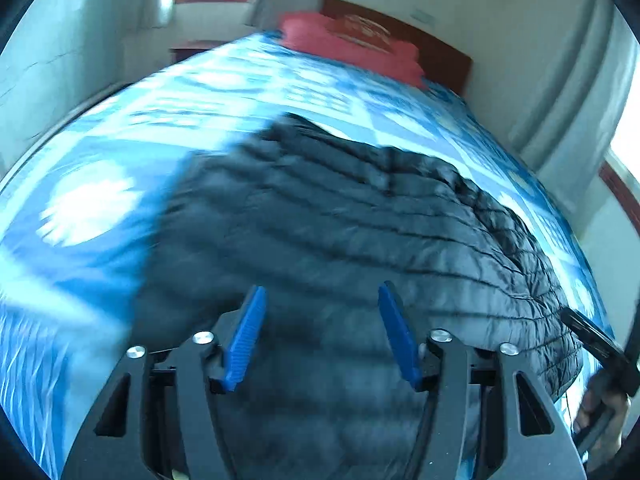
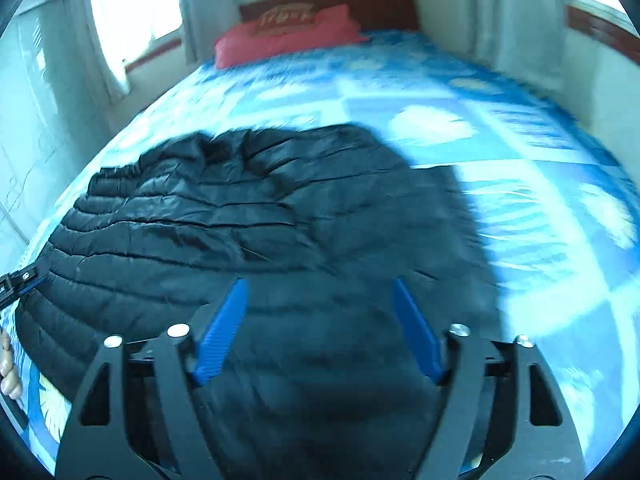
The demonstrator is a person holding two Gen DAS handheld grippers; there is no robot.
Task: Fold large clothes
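A black quilted puffer jacket (image 1: 360,232) lies spread on the bed; it also shows in the right wrist view (image 2: 248,216). My left gripper (image 1: 322,294) is open and empty, its blue pads (image 1: 246,340) hovering over the jacket's near edge. My right gripper (image 2: 320,286) is open and empty too, above the jacket's near right part, with blue pads (image 2: 222,332) wide apart. The right gripper's tip shows at the right edge of the left wrist view (image 1: 600,344); the left gripper's tip shows at the left edge of the right wrist view (image 2: 20,280).
The bed has a blue and white patterned sheet (image 1: 100,208), also in the right wrist view (image 2: 520,200). A red pillow (image 2: 284,36) lies by the dark red headboard (image 2: 384,4). Walls, curtains and windows surround the bed.
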